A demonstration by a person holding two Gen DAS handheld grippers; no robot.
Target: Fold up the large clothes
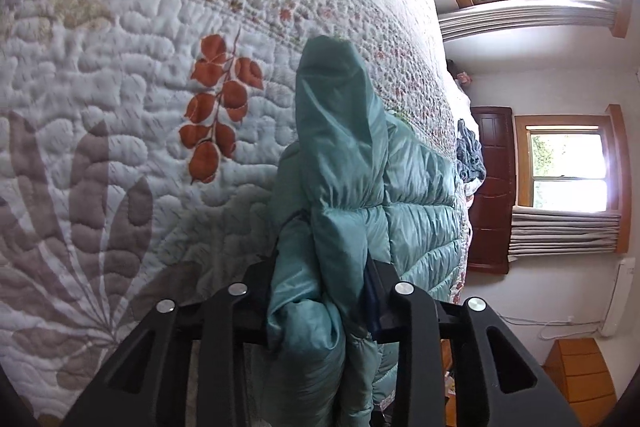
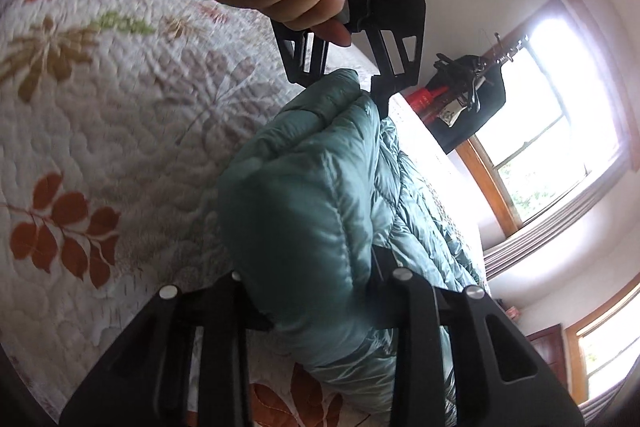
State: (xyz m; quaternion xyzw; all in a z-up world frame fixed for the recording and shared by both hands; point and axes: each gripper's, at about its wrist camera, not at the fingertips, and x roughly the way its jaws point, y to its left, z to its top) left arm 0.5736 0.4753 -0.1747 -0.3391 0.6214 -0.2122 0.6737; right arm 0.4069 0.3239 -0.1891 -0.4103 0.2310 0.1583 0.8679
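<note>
Each wrist camera looked forward along its own fingers at close range, both angled down over the quilt (image 1: 120, 87) with windows to the right, sharing the teal puffer jacket (image 2: 304, 219) filling each foreground.

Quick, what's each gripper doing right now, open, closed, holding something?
Left gripper: closed on a bunched part of the teal puffer jacket.
Right gripper: closed on another fold of the same jacket.

Bed covered by white quilt (image 1: 120, 87) stitched with orange and grey leaves, spread left of and behind the fingers. Teal puffer jacket (image 1: 420, 195) lying on it, ahead and right.
</note>
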